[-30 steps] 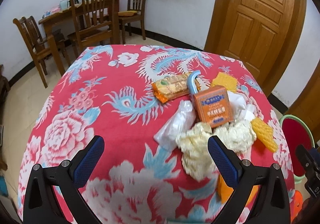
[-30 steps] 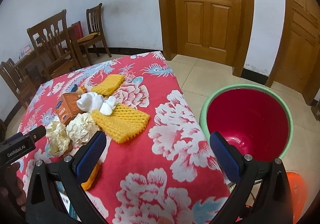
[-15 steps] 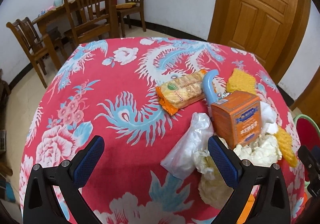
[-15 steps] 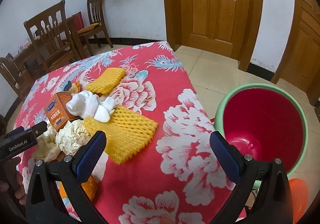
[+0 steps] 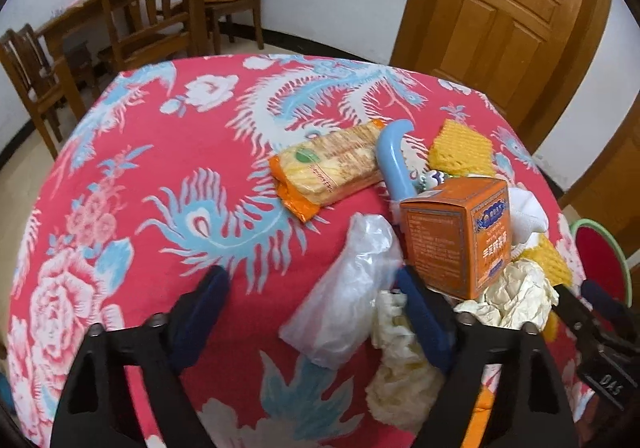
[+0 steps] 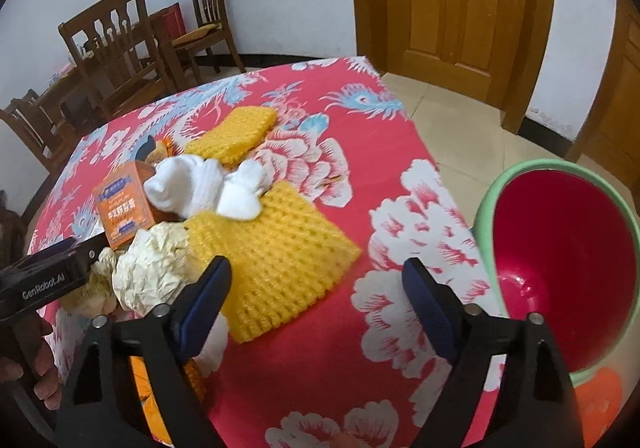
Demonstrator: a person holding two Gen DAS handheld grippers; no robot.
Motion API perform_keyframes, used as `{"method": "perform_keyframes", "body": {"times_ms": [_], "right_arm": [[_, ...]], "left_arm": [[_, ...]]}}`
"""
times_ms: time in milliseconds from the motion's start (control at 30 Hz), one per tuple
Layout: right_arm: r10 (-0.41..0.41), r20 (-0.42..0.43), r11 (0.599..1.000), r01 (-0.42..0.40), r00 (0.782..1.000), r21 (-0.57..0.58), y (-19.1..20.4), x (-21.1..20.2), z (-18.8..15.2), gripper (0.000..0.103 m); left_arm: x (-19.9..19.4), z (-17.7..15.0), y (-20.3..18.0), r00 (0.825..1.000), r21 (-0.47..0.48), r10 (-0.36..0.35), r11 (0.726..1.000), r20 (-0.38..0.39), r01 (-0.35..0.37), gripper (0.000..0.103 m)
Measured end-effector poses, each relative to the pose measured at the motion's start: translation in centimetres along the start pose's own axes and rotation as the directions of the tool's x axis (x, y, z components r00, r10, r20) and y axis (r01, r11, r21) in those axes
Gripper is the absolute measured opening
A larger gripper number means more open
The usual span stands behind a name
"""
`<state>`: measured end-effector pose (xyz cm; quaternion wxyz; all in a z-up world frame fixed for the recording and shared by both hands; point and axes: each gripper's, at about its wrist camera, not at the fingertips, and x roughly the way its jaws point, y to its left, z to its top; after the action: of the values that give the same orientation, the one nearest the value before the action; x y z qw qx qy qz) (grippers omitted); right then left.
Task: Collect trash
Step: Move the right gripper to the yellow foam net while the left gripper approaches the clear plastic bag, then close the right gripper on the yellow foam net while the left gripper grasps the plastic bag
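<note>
Trash lies on a red flowered tablecloth (image 5: 160, 168). In the left wrist view my open, empty left gripper (image 5: 312, 312) hovers just before a clear plastic bag (image 5: 348, 288), with crumpled cream paper (image 5: 516, 296), an orange box (image 5: 460, 240), a cracker packet (image 5: 332, 164) and a blue curved piece (image 5: 394, 160) beyond. In the right wrist view my open, empty right gripper (image 6: 316, 304) hangs over a yellow foam net (image 6: 280, 248); white foam wrap (image 6: 204, 184) and a second yellow net (image 6: 236, 132) lie behind it.
A red basin with a green rim (image 6: 560, 264) stands on the floor right of the table, beside its edge. Wooden chairs (image 5: 144, 0) and a wooden table stand at the back left. Wooden doors (image 6: 452, 4) are behind.
Both grippers have moved forward and lower toward the trash pile. The plastic bag and the yellow net now sit closer between the fingers. Nothing has been grasped.
</note>
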<state>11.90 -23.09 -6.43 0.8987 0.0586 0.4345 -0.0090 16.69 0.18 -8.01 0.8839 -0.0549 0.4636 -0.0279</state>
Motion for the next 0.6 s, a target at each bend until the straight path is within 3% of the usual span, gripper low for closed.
{"method": "perform_keyframes", "body": {"times_ms": [33,100,200,433,600], "right_arm": [[0.007,-0.006,1.0,-0.007,1.0,-0.002,0.1,0.2,0.0,0.079],[0.023,-0.023,1.0,-0.024,0.999,-0.006,0.3,0.5,-0.1,0.062],[0.038,-0.022,0.999,-0.039,0.999,-0.012,0.7,0.5,-0.3,0.052],[0.06,-0.016,0.998,-0.06,0.998,-0.01,0.8,0.2,-0.5,0.036],[0.042,0.026,0.999,-0.042,0.999,0.017,0.0,-1.0,-0.6,0.014]], "left_arm": [[0.0,0.0,0.0,1.0,0.001,-0.002,1.0,0.004,0.002,0.075],[-0.1,0.0,-0.1,1.0,0.003,-0.015,1.0,0.006,0.015,0.066],[-0.2,0.0,-0.3,0.999,0.009,-0.04,0.999,0.003,0.04,0.05],[-1.1,0.1,0.9,0.999,-0.04,-0.05,0.998,0.013,0.051,0.046],[-2.7,0.2,2.0,0.998,-0.081,-0.047,0.995,0.05,0.051,0.045]]}}
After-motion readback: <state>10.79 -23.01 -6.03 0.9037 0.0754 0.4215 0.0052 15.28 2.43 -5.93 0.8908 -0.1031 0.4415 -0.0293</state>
